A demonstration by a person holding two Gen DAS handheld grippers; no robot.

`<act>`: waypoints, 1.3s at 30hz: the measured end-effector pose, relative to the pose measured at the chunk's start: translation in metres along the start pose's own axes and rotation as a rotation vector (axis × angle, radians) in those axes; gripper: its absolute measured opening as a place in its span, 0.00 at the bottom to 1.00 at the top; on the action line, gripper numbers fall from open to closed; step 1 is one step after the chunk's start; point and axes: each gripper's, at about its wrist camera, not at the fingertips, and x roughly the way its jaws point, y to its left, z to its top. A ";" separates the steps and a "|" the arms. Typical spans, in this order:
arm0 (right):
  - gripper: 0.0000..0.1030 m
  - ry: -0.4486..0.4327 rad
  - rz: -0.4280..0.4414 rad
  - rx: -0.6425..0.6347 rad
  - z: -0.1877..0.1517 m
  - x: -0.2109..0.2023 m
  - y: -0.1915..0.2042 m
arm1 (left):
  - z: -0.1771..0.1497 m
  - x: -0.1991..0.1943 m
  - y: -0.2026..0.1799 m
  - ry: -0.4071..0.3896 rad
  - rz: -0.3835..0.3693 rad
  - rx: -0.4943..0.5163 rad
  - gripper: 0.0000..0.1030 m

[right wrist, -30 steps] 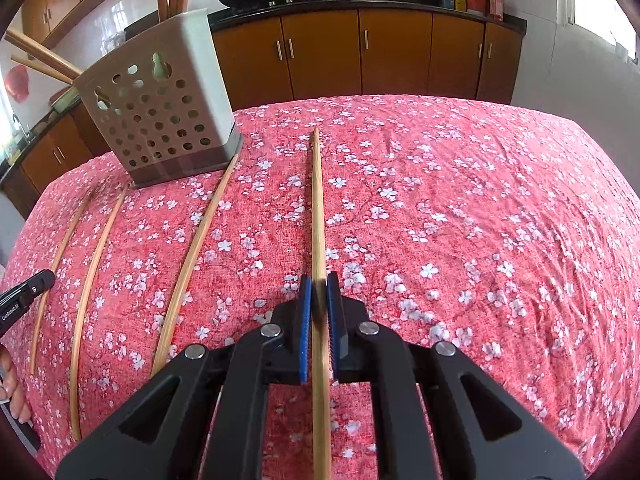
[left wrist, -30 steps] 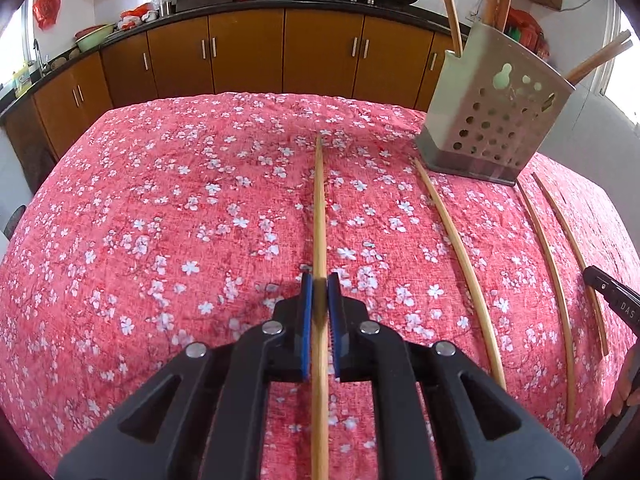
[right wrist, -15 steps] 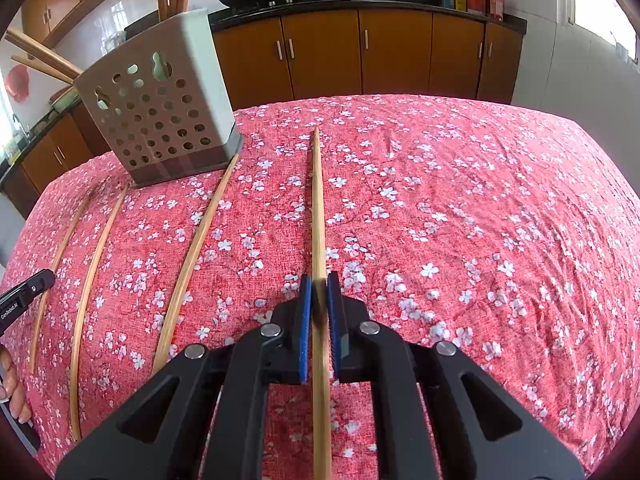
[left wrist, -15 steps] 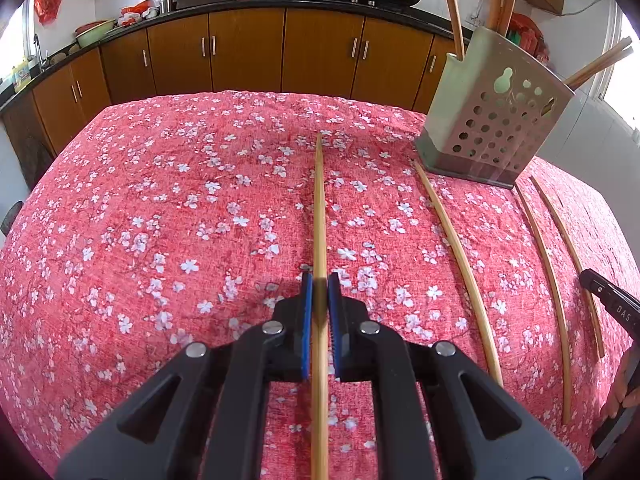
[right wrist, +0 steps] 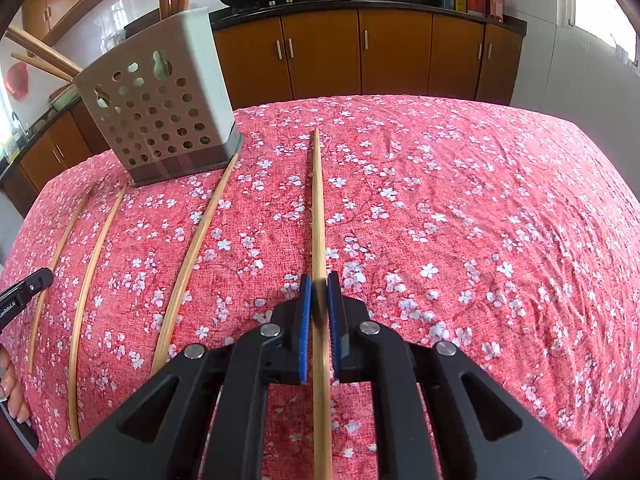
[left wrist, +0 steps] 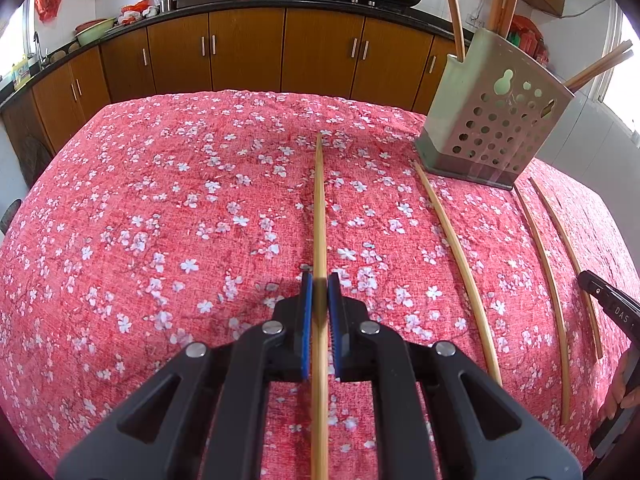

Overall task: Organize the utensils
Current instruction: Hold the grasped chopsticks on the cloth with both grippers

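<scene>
In the left wrist view my left gripper point(left wrist: 320, 292) is shut on a bamboo chopstick point(left wrist: 319, 208) that runs straight ahead between the blue pads, low over the red floral tablecloth point(left wrist: 160, 220). My right gripper point(right wrist: 319, 292) is likewise shut on another chopstick point(right wrist: 317, 200), pointing forward. A grey perforated utensil holder point(left wrist: 496, 120) point(right wrist: 160, 108) stands upright at the far side between the two grippers, with several chopsticks sticking out of it. Three loose chopsticks point(left wrist: 456, 264) point(right wrist: 192, 256) lie on the cloth in front of it.
Brown kitchen cabinets point(left wrist: 248, 52) with a dark counter, woks and bottles line the back wall. The other gripper's black tip shows at the frame edge in each view point(left wrist: 608, 300) point(right wrist: 24, 292), with a hand point(right wrist: 12, 392) below it.
</scene>
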 end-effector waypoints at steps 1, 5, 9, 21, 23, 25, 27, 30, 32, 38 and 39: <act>0.09 0.000 0.000 0.000 0.000 0.000 0.000 | 0.000 0.000 0.000 0.000 0.001 0.000 0.10; 0.09 0.000 0.000 0.000 0.000 0.000 0.000 | 0.000 0.000 0.000 0.000 0.000 -0.001 0.10; 0.09 0.000 0.002 0.000 0.000 0.000 -0.001 | 0.000 0.000 0.001 0.001 0.001 0.000 0.10; 0.09 0.000 0.006 0.002 -0.005 -0.004 0.000 | -0.003 -0.003 -0.005 0.010 0.017 0.054 0.11; 0.09 0.000 0.013 0.007 -0.009 -0.008 -0.002 | -0.009 -0.008 -0.004 0.009 0.006 0.058 0.11; 0.09 -0.001 0.021 0.015 -0.012 -0.010 -0.003 | -0.013 -0.012 -0.002 0.008 -0.006 0.056 0.11; 0.09 -0.001 0.017 0.011 -0.013 -0.012 -0.003 | -0.016 -0.014 0.000 0.008 -0.019 0.049 0.11; 0.09 0.000 0.003 -0.004 -0.015 -0.015 0.000 | -0.020 -0.018 0.001 0.009 -0.032 0.049 0.11; 0.09 0.001 0.004 -0.004 -0.016 -0.016 0.000 | -0.022 -0.020 0.002 0.010 -0.038 0.049 0.11; 0.09 0.003 0.001 -0.007 -0.017 -0.018 0.001 | -0.030 -0.027 0.002 0.011 -0.043 0.056 0.11; 0.09 0.003 0.002 -0.007 -0.018 -0.019 0.001 | -0.033 -0.030 0.002 0.011 -0.039 0.061 0.11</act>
